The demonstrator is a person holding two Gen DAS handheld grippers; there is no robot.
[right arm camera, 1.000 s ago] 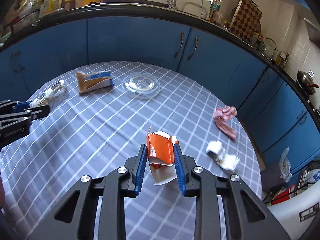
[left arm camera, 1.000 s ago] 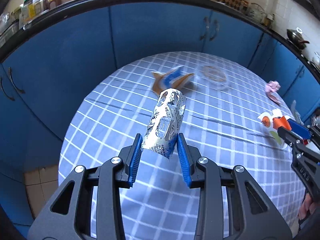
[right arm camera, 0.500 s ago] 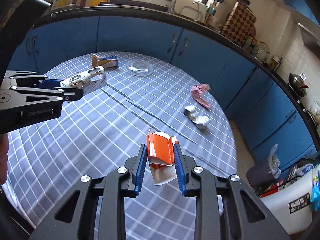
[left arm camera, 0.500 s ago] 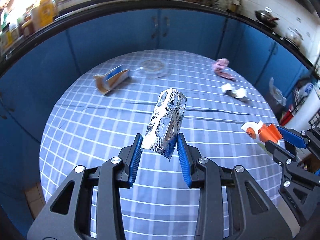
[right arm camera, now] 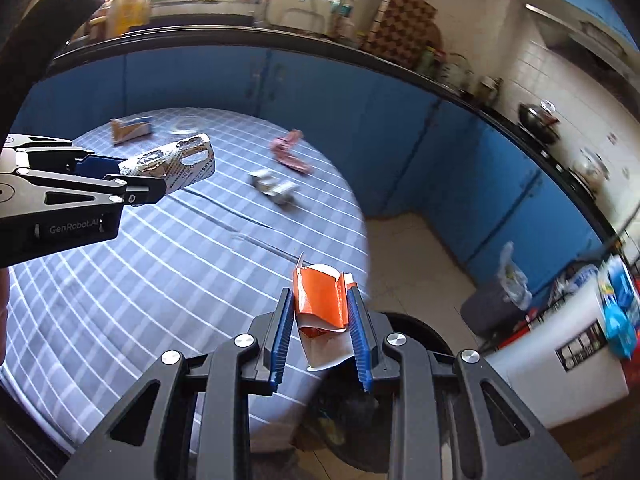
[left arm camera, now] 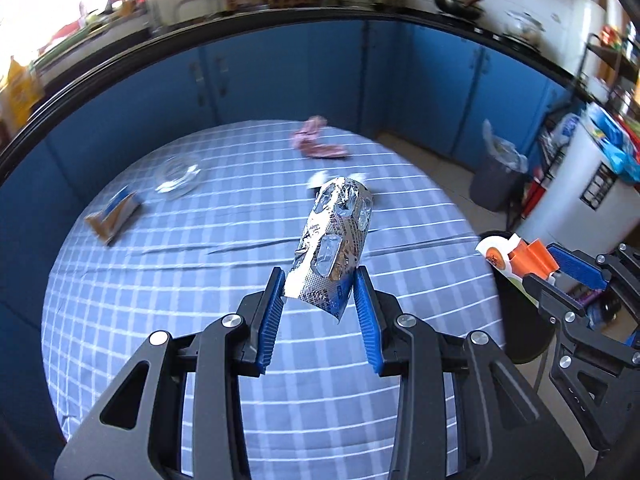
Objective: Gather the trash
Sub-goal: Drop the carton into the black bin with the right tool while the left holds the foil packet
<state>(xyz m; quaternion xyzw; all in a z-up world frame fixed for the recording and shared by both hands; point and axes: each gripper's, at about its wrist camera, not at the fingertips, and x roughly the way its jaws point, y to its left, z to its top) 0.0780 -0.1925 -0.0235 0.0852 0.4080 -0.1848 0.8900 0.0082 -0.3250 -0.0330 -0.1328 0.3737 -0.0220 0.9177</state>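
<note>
My left gripper point(left arm camera: 318, 294) is shut on a crumpled silver foil wrapper point(left arm camera: 334, 240) and holds it above the round checked table point(left arm camera: 200, 300). My right gripper point(right arm camera: 320, 320) is shut on an orange and white carton scrap point(right arm camera: 320, 304), past the table's right edge and above a dark round bin point(right arm camera: 412, 328). That bin also shows in the left wrist view point(left arm camera: 520, 320), partly hidden by the right gripper point(left arm camera: 536, 268). The left gripper with the foil shows in the right wrist view point(right arm camera: 160, 176).
On the table lie a brown and blue carton point(left arm camera: 114, 218), a clear glass dish point(left arm camera: 176, 174), a pink wrapper point(left arm camera: 316, 144) and a crumpled white wrapper point(right arm camera: 276, 188). A grey bin with a bag point(left arm camera: 496, 180) and a white appliance point(left arm camera: 576, 204) stand by the blue cabinets.
Both grippers have swung to the right with their loads still held. The right gripper has moved from over the table to beyond its edge, above the dark bin.
</note>
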